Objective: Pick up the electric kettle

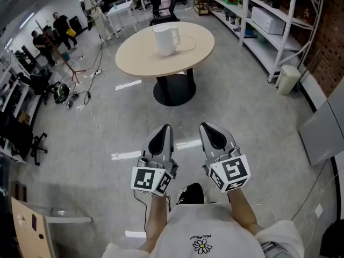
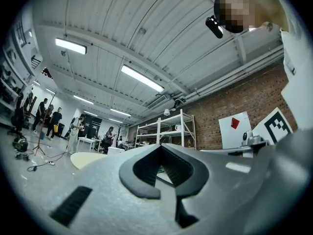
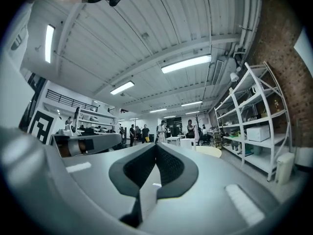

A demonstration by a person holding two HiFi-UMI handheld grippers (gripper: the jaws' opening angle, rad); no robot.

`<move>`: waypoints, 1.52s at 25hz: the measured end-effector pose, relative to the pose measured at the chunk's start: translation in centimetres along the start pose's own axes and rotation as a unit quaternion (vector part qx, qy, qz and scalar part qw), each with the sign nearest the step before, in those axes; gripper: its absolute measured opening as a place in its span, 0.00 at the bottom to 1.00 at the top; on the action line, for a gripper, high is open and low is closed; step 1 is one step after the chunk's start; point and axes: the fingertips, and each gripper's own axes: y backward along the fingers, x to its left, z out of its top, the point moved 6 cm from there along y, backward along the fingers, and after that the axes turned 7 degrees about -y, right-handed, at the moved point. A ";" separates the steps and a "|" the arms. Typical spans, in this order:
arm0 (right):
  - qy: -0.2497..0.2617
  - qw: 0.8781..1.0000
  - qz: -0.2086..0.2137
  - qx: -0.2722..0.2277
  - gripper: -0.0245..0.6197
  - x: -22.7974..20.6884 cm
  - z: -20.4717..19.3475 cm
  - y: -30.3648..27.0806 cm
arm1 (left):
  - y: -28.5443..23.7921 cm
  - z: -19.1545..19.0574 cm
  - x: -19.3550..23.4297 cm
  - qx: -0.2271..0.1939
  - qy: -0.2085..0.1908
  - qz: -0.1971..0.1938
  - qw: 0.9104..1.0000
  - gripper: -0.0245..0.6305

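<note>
A: Room?
B: Open workshop with a grey floor point(image 1: 242, 106) and white shelving point(image 1: 269, 20) along a brick wall.

A: Anything readable?
B: Only square markers on the cubes. Shirt print too small to read.

A: Kettle?
B: White electric kettle point(image 1: 165, 39), upright on a round beige table point(image 1: 134, 58), long axis vertical, handle toward the shelving. Far ahead of both jaws, roughly in line with the left pair.

A: Jaws?
B: Left gripper point(image 1: 165, 127) and right gripper point(image 1: 207, 125) side by side, both clenched on nothing.

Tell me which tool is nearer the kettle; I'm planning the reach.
Left, narrowly. The left tool is in line with the kettle; the right tool is offset to its right. Both are distant.
</note>
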 end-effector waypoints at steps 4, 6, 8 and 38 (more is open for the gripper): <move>-0.028 1.000 -0.002 0.011 0.04 -1.6 -1.2 -1.3 | -0.6 -0.8 1.1 0.008 0.000 0.017 1.000 0.04; -0.040 0.999 -0.004 0.020 0.04 -2.5 -2.2 -3.0 | -1.1 -2.0 2.5 0.019 0.005 0.028 0.999 0.04; -0.052 0.998 -0.006 0.029 0.04 -3.4 -3.2 -5.3 | -1.9 -3.4 4.4 0.030 0.009 0.038 0.999 0.04; -0.003 0.999 -0.043 0.015 0.04 -27.4 0.6 -57.2 | -47.6 -12.4 40.7 0.035 -0.012 0.021 0.999 0.04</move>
